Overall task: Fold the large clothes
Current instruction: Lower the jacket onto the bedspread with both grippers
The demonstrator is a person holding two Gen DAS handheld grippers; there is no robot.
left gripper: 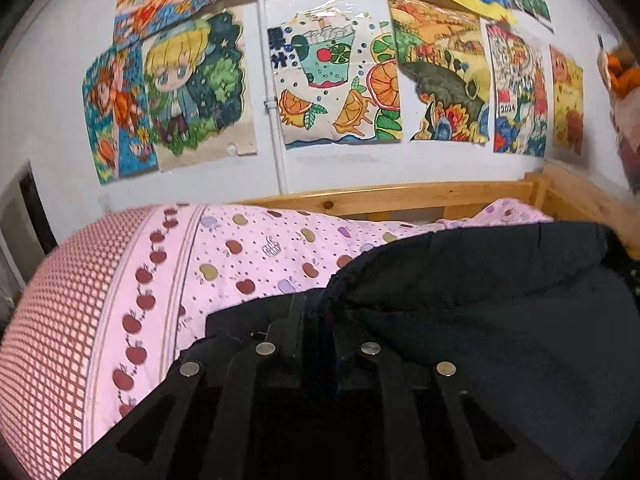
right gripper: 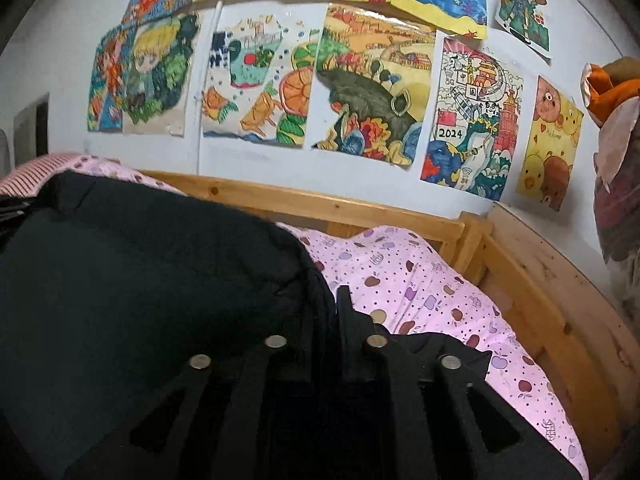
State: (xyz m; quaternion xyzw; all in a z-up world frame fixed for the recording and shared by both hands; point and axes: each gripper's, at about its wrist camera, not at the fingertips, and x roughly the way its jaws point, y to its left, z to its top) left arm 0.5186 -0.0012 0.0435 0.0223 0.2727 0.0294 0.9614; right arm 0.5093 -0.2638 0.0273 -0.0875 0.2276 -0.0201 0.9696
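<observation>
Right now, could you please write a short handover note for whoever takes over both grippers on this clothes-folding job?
Left gripper: fingers nearly closed on the left edge of the dark garment.
Right gripper: fingers nearly closed on the garment's right edge.
The garment lies bunched on the pink apple-print bedding, inside the wooden bed frame.
Done: one fold seems laid over, though I cannot be sure.
Left: release, smooth it, and finish folding.

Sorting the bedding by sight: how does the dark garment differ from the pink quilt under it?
The dark garment is plain black; the pink quilt carries small apple prints. The garment lies on top, the quilt spreads beneath it. Both are soft fabric on the wooden bed frame.
</observation>
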